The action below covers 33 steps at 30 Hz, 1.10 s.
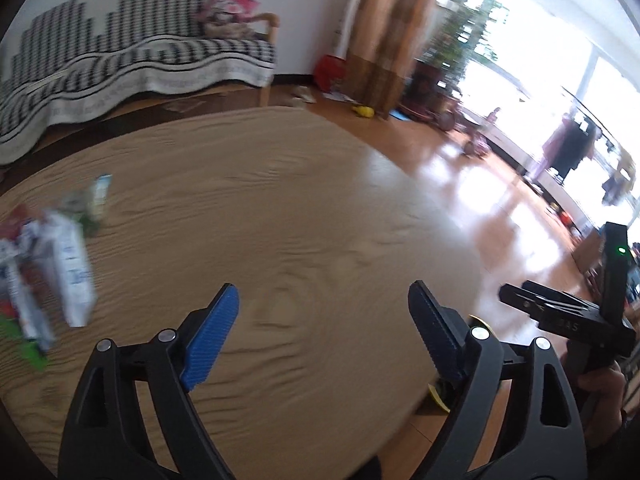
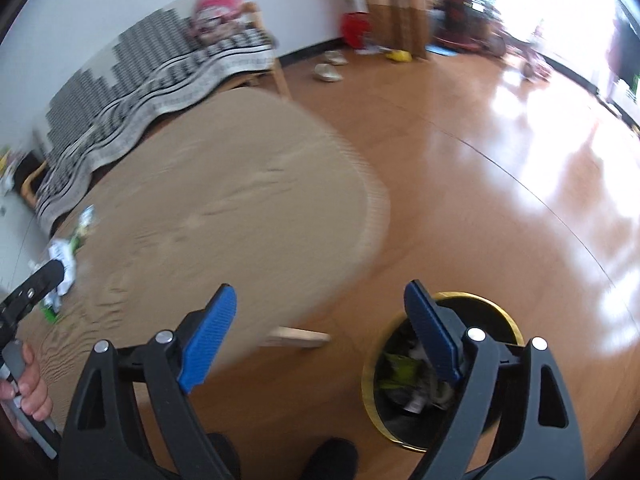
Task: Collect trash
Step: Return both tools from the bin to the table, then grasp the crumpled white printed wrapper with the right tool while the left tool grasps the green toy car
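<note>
**Both claws released over a round wooden table, litter at its far edge**

We hold our left gripper point(image 1: 324, 332) above the round wooden table point(image 1: 280, 208), its blue pads spread wide with nothing between them. The trash point(image 1: 52, 268), a blurred cluster of white, green and red wrappers and cartons, lies on the table at the left edge of the left wrist view, well apart from the claw. Our right gripper point(image 2: 320, 332) is likewise released and empty, its jaws parted above the table's rim and the glossy wood floor point(image 2: 500, 184). Just under its right finger stands a black, gold-rimmed waste bin point(image 2: 370, 384) on the floor beside the table, with crumpled green and white scraps inside. From the right wrist view the same litter shows at the table's far left side, near our left hand point(image 2: 28, 384). Behind the table a sofa point(image 1: 132, 64) wears a black-and-white patterned cover, and bright windows point(image 1: 560, 40) light the room.
</note>
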Available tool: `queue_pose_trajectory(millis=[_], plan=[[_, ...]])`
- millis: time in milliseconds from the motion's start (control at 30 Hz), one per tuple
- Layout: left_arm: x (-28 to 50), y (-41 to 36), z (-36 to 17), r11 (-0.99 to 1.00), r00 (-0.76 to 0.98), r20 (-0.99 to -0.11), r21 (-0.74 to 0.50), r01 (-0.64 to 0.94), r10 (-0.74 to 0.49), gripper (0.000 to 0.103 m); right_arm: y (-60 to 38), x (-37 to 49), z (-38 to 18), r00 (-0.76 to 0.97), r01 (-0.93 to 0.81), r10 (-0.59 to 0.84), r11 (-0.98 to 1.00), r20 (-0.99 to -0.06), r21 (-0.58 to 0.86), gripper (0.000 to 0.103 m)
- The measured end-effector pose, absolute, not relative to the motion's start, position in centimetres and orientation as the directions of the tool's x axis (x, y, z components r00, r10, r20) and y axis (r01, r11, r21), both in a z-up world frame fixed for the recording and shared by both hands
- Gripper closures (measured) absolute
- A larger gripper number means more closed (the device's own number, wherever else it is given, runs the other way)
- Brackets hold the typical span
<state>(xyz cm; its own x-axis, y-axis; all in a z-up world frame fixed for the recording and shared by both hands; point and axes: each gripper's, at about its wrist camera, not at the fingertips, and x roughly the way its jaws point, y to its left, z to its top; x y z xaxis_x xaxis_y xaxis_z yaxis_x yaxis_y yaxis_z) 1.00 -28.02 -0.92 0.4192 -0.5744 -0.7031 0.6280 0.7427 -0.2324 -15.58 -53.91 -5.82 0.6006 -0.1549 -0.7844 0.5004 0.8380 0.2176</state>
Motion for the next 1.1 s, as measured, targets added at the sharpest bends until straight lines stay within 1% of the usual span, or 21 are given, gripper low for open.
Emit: queue_pose_trajectory(millis=[300,467,567,633,733,900,1000,1033,1067,1100], plan=[[8.2,-10.4,-1.5,0.918,0.571,-0.726,-0.231,0.324,-0.384,0.019,-41.0,-3.5,-4.2,0.646,0.273,0.023,0.927,-0.763,0.258,0.020],[10.1,-1.9,-2.1,0.950,0.598,-0.738,-0.252,0.184,-0.312,0.019,-33.4,2.6,-4.5,0.639,0.151,0.139,0.942,-0.757,0.300,0.020],[10.8,1.2,-2.5,0.959,0.606,-0.746,-0.257,0.121,-0.277,0.019,-29.4,6.2,-5.4,0.618,0.090,0.211,0.938,-0.757,0.335,0.020],[11.6,2.3,-2.9,0.959,0.600,-0.752,-0.263,0.103,-0.271,0.019,-27.1,8.1,-5.9,0.608,0.056,0.241,0.937,-0.756,0.344,0.020],[11.7,3.1,-3.6,0.959,0.588,-0.763,-0.265,0.096,-0.270,0.019,-24.0,10.5,-6.5,0.601,0.011,0.247,0.949,-0.761,0.316,0.020],[12.4,2.2,-4.7,0.962,0.561,-0.782,-0.246,0.122,-0.271,0.019,-21.0,13.2,-7.8,0.596,-0.036,0.215,0.970,-0.774,0.242,0.020],[12.5,0.9,-5.3,0.959,0.547,-0.787,-0.243,0.150,-0.285,0.019,-20.5,14.4,-8.6,0.580,-0.046,0.211,0.973,-0.787,0.227,0.020],[12.6,0.6,-5.5,0.956,0.540,-0.789,-0.247,0.156,-0.292,0.018,-20.5,14.7,-8.8,0.577,-0.046,0.210,0.973,-0.789,0.224,0.025],[12.8,0.0,-5.7,0.952,0.530,-0.791,-0.259,0.163,-0.306,0.018,-20.5,15.0,-9.0,0.571,-0.050,0.217,0.972,-0.792,0.230,0.034],[12.7,-0.4,-5.9,0.950,0.524,-0.792,-0.265,0.165,-0.313,0.017,-20.6,15.2,-9.1,0.566,-0.050,0.220,0.971,-0.794,0.234,0.056]])
